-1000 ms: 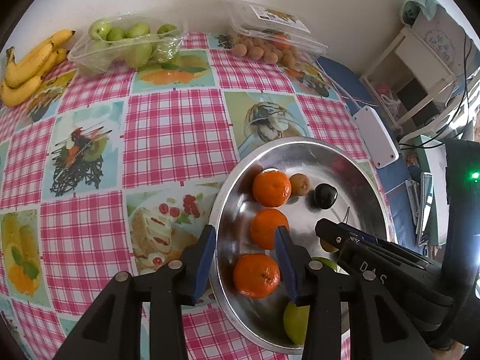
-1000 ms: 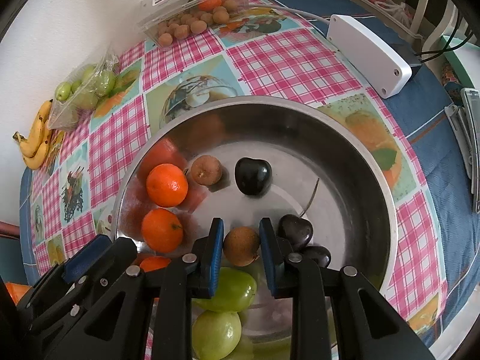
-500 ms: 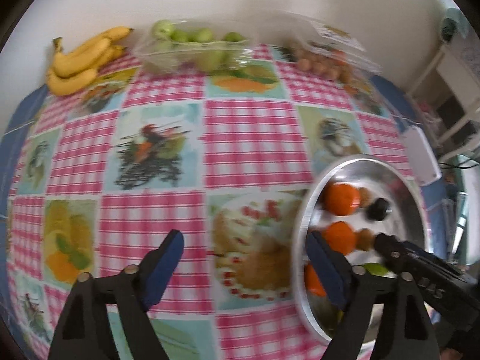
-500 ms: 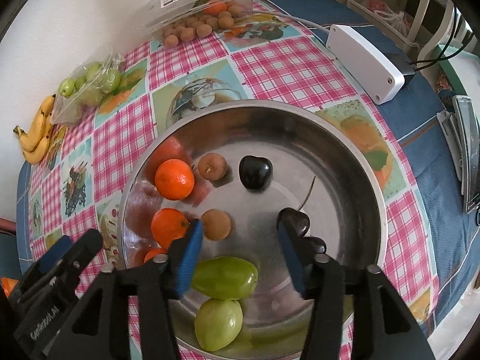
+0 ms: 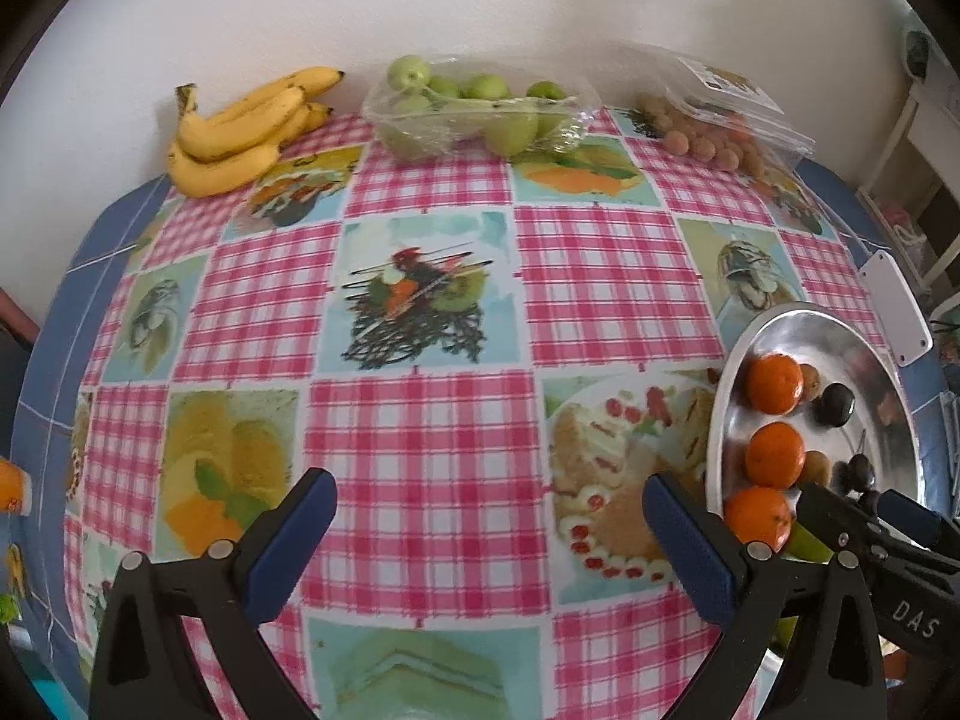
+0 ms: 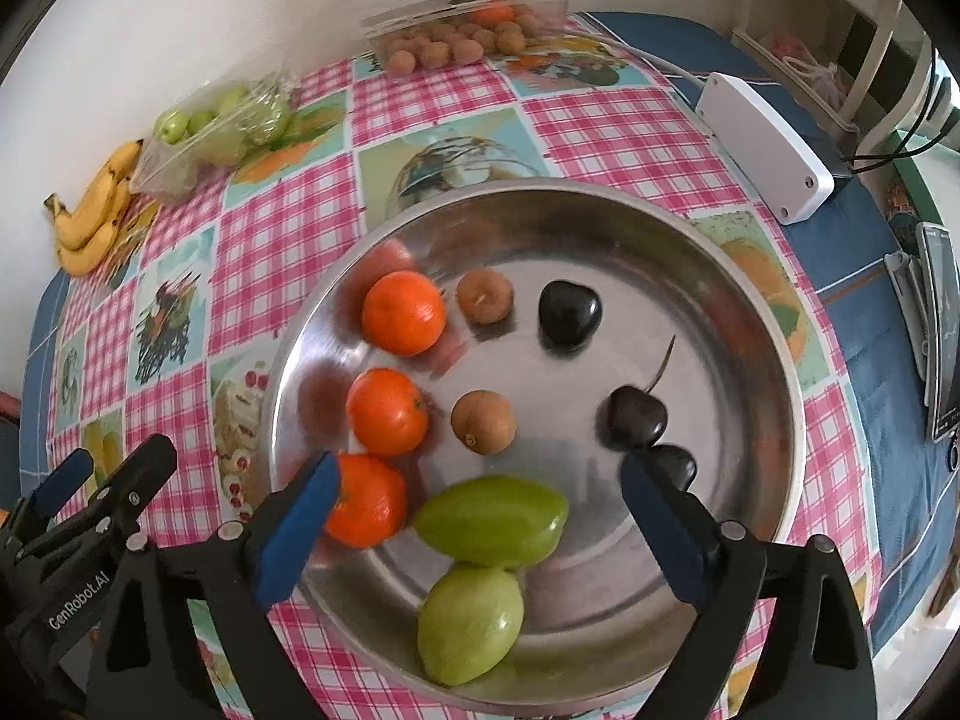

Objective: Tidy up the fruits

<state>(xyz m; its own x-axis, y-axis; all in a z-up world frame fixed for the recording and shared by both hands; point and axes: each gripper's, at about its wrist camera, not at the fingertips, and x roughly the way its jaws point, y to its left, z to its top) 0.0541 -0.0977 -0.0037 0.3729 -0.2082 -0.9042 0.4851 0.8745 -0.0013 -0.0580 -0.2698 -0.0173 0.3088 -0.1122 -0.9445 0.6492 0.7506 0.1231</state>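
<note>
The steel bowl (image 6: 774, 360) sits near the right edge of the tabletop (image 5: 420, 420) and already holds sorted fruit: three oranges (image 6: 403, 313) in a column along its left side, two small brown fruits (image 6: 483, 422) beside them, dark cherries (image 6: 637, 417) to the right, and two green fruits (image 6: 491, 521) at the near rim. The right claw (image 6: 474, 516) hangs over the near part of the bowl, its jaws having just been opening; they stand spread with nothing pressed between them, the brown fruit lying free on the steel. The left claw (image 5: 489, 534) is likewise spread wide and empty, its jaws also just opened, over bare cloth to the left of the bowl.

This reads as a release just finished, with both claws free for another pick. The stock lies well apart along the far wall: bananas (image 5: 240, 126), a bag of green fruit (image 5: 474, 114) and a clear box of small brown fruit (image 5: 714, 126). The next move probably calls for a long reach across the open checked middle, which is free of obstacles. The bowl's raised rim, the white box (image 6: 768, 144) with its cable, and the tabletop's right edge crowd the right claw's side.
</note>
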